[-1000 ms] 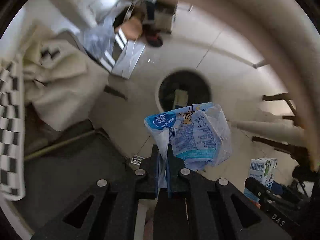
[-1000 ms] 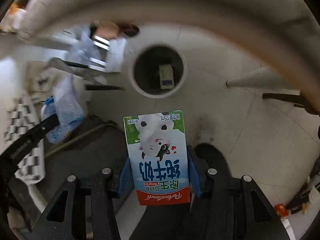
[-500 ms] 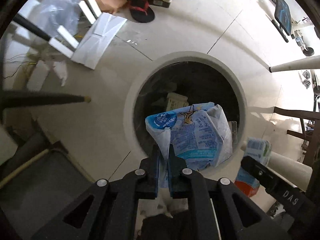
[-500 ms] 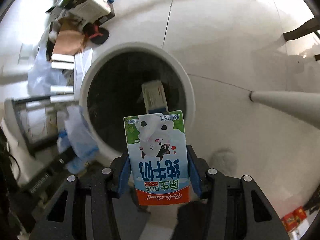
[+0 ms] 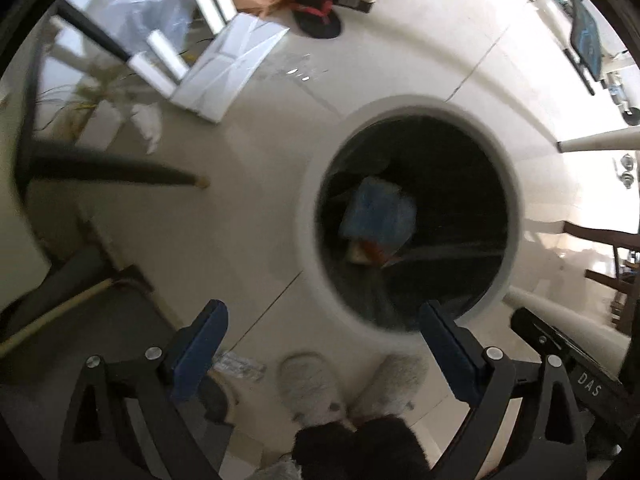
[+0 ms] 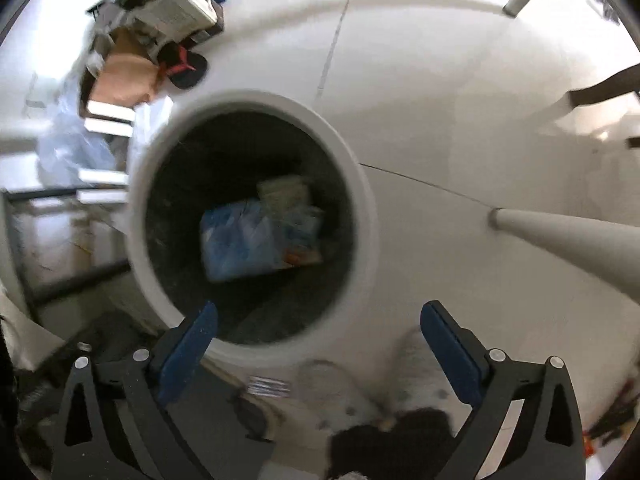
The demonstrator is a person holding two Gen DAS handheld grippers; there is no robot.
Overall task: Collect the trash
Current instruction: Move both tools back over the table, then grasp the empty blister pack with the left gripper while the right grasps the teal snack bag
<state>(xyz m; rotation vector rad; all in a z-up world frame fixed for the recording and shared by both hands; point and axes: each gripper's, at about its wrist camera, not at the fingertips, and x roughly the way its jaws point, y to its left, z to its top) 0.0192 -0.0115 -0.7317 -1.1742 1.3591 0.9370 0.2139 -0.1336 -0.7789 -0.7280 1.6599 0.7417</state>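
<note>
A round white trash bin [image 5: 308,236] with a dark inside stands on the tiled floor, seen from above; it also shows in the right wrist view [image 6: 360,200]. The blue-and-white plastic wrapper [image 5: 378,214] lies blurred inside it, also seen in the right wrist view [image 6: 236,240]. The milk carton [image 6: 298,220] lies beside the wrapper in the bin, blurred. My left gripper [image 5: 322,344] is open and empty above the bin's near rim. My right gripper [image 6: 318,346] is open and empty above the near rim too.
The person's grey slippers [image 5: 316,392] stand at the bin's near side. A black sandal [image 5: 316,20], white boards [image 5: 228,68] and a cardboard box [image 6: 180,4] lie beyond the bin. White table legs [image 6: 568,236] and dark chair legs [image 5: 112,170] stand around.
Both grippers opened over the bin. The wrapper dropped from the left one and the milk carton from the right; both now lie inside the bin.
</note>
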